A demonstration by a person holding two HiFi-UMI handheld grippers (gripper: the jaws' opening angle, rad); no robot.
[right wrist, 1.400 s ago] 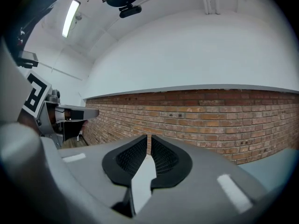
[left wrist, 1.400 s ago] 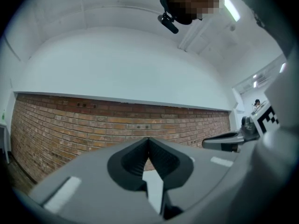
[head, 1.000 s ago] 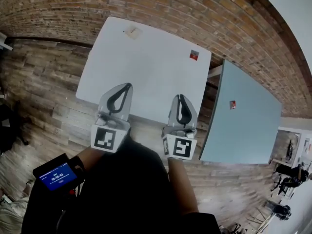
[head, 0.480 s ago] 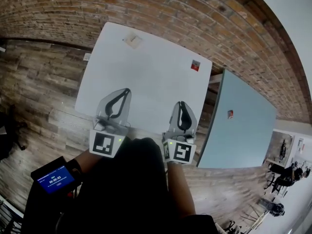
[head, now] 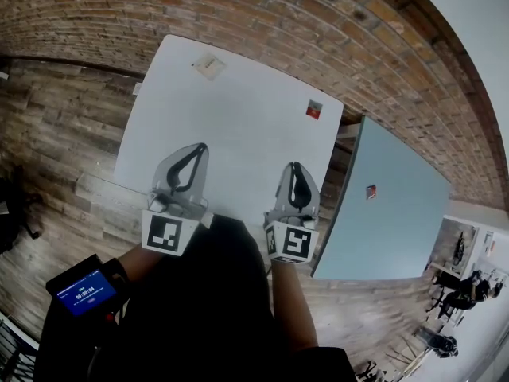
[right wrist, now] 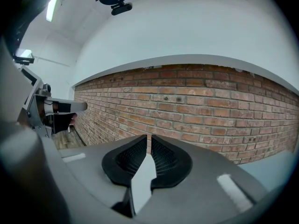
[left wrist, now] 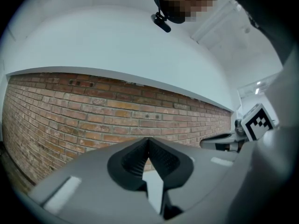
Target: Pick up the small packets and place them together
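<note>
Three small packets show in the head view. A pale beige packet (head: 207, 65) lies at the white table's (head: 238, 134) far left corner. A red packet (head: 315, 109) lies near that table's far right corner. Another red packet (head: 371, 191) rests on the grey-blue table (head: 398, 213) to the right. My left gripper (head: 198, 147) hovers over the white table's near edge, jaws shut and empty. My right gripper (head: 295, 166) is beside it over the same edge, also shut with nothing held. Both gripper views look level at the brick wall; the packets are out of their sight.
A brick wall (head: 318, 22) runs behind both tables. Wooden plank floor (head: 64, 134) lies to the left and below. A gap separates the two tables. A device with a blue screen (head: 83, 290) sits on the person's left forearm. Chairs (head: 461, 301) stand far right.
The view has shifted a little, so the tables sit slightly further left in the picture. Both grippers stay shut at the white table's near edge. No packet has moved.
</note>
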